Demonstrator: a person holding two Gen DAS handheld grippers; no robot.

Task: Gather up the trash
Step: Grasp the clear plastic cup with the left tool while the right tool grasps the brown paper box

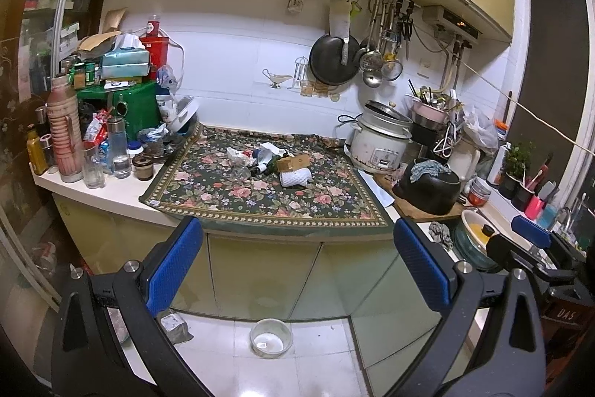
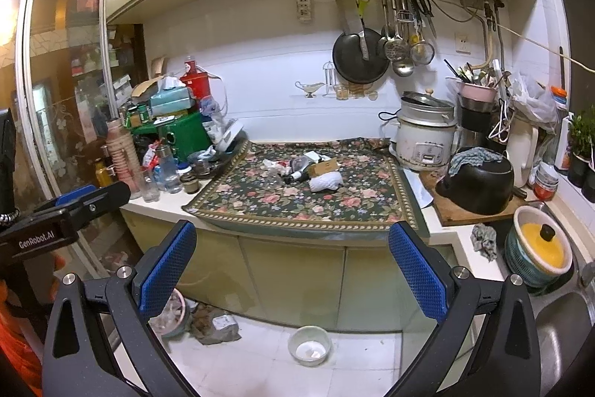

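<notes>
Trash pile [image 1: 271, 162] on floral cloth [image 1: 260, 199], left gripper [image 1: 297, 270] jaws wide apart, empty.

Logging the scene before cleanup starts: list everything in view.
floral cloth: 1, dark green with pink flowers, counter centre
trash pile: 1, mixed, on the cloth
dark bottle: 1, lying in the pile
cardboard box: 1, brown, in the pile
white wad: 1, pile's near edge
rice cooker: 1, white, right of the cloth
black pot: 1, on a wooden board
wok: 1, black, hanging on the wall
floor bowl: 1, whitish
left gripper: blue pads, open
right gripper: blue pads, open
</notes>
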